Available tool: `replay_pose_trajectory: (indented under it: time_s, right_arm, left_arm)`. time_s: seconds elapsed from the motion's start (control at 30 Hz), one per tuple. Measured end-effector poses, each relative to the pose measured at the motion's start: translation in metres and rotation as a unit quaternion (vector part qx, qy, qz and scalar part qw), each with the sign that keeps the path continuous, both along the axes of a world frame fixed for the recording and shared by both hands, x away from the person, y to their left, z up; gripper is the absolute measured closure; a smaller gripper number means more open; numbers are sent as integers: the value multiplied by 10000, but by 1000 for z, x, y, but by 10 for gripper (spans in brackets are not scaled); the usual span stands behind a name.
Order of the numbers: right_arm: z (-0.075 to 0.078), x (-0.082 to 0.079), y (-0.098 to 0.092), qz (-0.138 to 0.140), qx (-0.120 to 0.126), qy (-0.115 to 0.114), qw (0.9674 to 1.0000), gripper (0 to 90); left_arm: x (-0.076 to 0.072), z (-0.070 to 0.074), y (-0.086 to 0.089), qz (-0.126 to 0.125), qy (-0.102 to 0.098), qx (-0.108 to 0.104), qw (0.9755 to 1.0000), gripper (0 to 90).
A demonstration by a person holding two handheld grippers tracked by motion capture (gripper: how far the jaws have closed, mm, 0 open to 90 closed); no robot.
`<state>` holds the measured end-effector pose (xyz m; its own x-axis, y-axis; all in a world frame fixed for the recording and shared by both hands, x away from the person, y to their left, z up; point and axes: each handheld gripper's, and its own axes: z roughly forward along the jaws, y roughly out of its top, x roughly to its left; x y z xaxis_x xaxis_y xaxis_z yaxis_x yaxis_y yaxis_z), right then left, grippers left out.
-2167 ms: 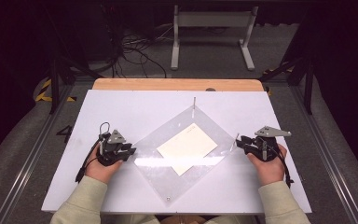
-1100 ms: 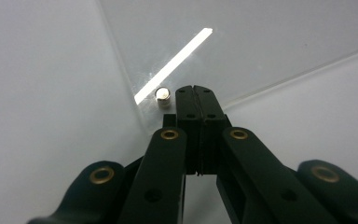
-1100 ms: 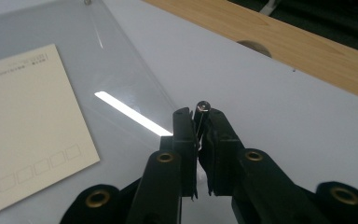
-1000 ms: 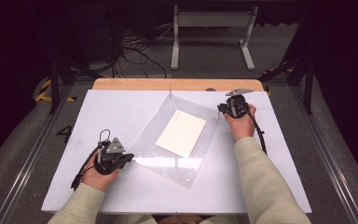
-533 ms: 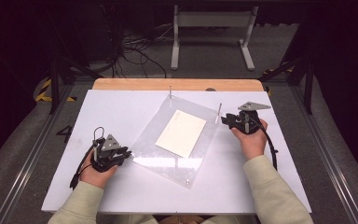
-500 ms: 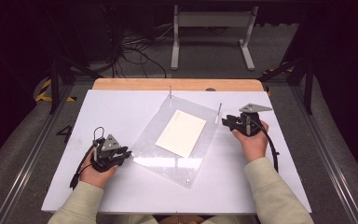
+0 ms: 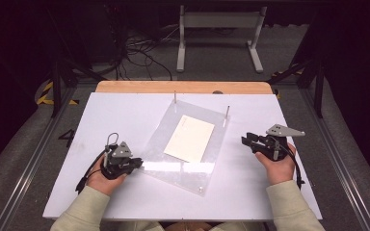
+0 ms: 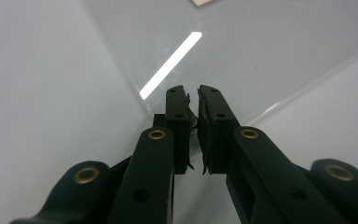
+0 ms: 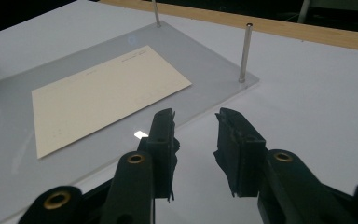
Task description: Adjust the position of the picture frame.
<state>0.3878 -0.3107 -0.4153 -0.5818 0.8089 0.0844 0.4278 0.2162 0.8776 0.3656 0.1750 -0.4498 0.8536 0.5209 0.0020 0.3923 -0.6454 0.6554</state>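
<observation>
Perspex, a clear square plate (image 7: 192, 159), lies turned like a diamond in the middle of the white table (image 7: 125, 115), its corners pointing roughly to 12, 3, 6 and 9 o'clock. A cream card (image 7: 189, 138) rests flat on it, a little toward the far side. Two thin metal pins stand upright at its far edge, the left pin (image 7: 175, 97) near the 12 o'clock corner and the right pin (image 7: 228, 112) near the 2 o'clock corner.

At 9 o'clock of the plate the left gripper (image 7: 137, 163) rests low on the table in the person's left hand (image 7: 103, 178). Its jaws are pressed nearly together at the plate's near-left corner; in the left gripper view (image 8: 192, 100) the corner's edge runs right to the tips, though I cannot tell for certain that the plate sits between the pads. They have just flicked apart and closed again.

At 3 o'clock the right gripper (image 7: 244, 140) is held in the right hand (image 7: 277, 166), just beside the plate's right edge and not touching it. Its jaws stand partly apart with nothing between them, seen plainly in the right gripper view (image 9: 193, 135), where they point across the plate's edge toward the card (image 9: 102, 95) and the nearer pin (image 9: 245, 51). Bare wood of a board (image 7: 183, 86) shows along the table's far edge.
</observation>
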Motion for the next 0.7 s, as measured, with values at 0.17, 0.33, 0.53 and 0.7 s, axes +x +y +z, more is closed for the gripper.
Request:
replay_pose_trajectory:
  time_s: [0.17,0.33,0.53,0.7]
  right_arm:
    - [-3,-8,-5,111,-42,80,9999,649]
    - [-4,-15,-11,195,-64,148,9997,637]
    - [-9,-22,-10,911,147,556,9942,647]
    - [-14,-48,2,1868,-170,706,9797,677]
  left_arm:
    - [-19,6,-29,-936,83,334,9950,834]
    - [-28,7,-47,-1439,273,295,9888,838]
    - [-38,6,-70,-1949,401,180,9798,837]
    - [-36,4,-73,-2103,563,-7,9760,837]
